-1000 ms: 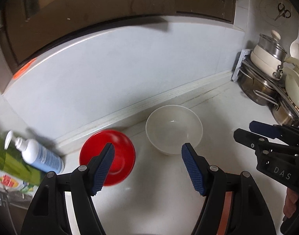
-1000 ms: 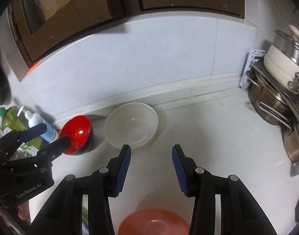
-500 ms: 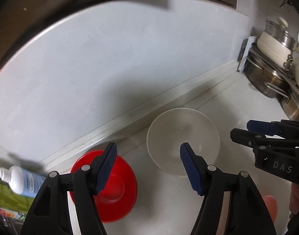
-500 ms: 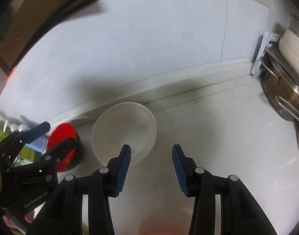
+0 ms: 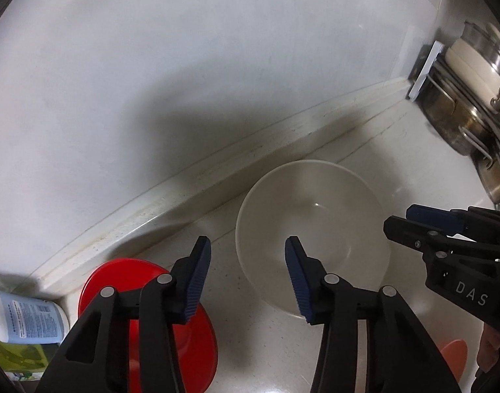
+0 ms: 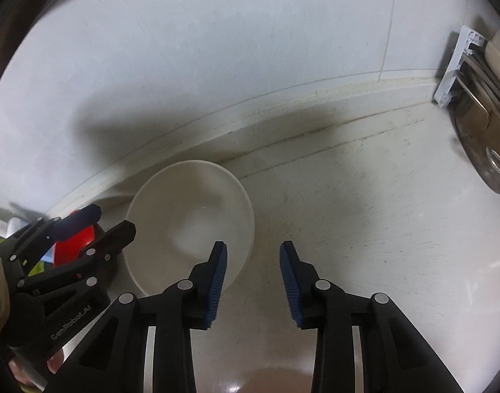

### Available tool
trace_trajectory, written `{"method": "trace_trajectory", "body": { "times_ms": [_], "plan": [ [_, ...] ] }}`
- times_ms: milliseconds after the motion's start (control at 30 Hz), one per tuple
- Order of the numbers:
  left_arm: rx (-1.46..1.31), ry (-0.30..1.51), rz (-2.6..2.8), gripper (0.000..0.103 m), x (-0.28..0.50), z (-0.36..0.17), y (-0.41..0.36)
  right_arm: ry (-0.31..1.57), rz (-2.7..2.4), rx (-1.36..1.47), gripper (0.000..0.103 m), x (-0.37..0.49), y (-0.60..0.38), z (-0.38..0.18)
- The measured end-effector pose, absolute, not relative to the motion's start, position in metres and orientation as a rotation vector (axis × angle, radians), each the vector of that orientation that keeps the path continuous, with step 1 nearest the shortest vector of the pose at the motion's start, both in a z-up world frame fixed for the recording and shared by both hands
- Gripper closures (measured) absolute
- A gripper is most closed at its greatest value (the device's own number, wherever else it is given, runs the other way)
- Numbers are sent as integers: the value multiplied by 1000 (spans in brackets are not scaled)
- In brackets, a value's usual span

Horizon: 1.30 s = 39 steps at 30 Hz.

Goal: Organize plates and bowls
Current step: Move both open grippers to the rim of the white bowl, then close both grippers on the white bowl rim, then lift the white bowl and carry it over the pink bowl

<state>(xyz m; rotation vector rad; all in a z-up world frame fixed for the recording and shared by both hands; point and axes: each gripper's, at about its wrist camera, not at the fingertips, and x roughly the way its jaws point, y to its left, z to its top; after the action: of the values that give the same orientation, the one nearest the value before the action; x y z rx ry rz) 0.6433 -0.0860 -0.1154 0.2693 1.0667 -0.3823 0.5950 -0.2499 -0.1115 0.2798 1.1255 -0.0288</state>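
A white bowl stands upright on the pale counter near the wall. My left gripper hovers over its left rim, one finger outside and one over the inside; its jaws are closing, pads clear of the rim. My right gripper straddles the bowl's right rim the same way, jaws closing, pads not pressing. A red bowl sits left of the white one, partly behind the left gripper's fingers. A salmon bowl lies nearer, mostly hidden.
A rack of steel pots and a cream lidded pot fills the right corner. A white lotion bottle and a green bottle lie at the left. The wall's raised ledge runs just behind the bowls.
Both grippers have come down and forward toward the white bowl, which now looks larger. Both pairs of jaws have narrowed. The bowls have not moved.
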Motion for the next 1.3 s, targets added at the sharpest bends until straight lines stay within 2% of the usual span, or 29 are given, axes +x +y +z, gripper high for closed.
{"method": "trace_trajectory", "body": {
  "times_ms": [167, 433, 600, 1300],
  "plan": [
    [278, 1093, -379, 63, 649, -125, -90, 1157, -14, 310, 78, 602, -254, -122],
    [275, 1131, -377, 81, 656, -136, -95, 1184, -11, 328, 86, 606, -251, -129],
    [264, 1133, -363, 87, 659, -136, -94, 1211, 5, 354, 90, 610, -251, -136],
    [195, 1121, -317, 88, 643, -119, -86, 1167, -4, 337, 91, 598, -248, -125]
  ]
}}
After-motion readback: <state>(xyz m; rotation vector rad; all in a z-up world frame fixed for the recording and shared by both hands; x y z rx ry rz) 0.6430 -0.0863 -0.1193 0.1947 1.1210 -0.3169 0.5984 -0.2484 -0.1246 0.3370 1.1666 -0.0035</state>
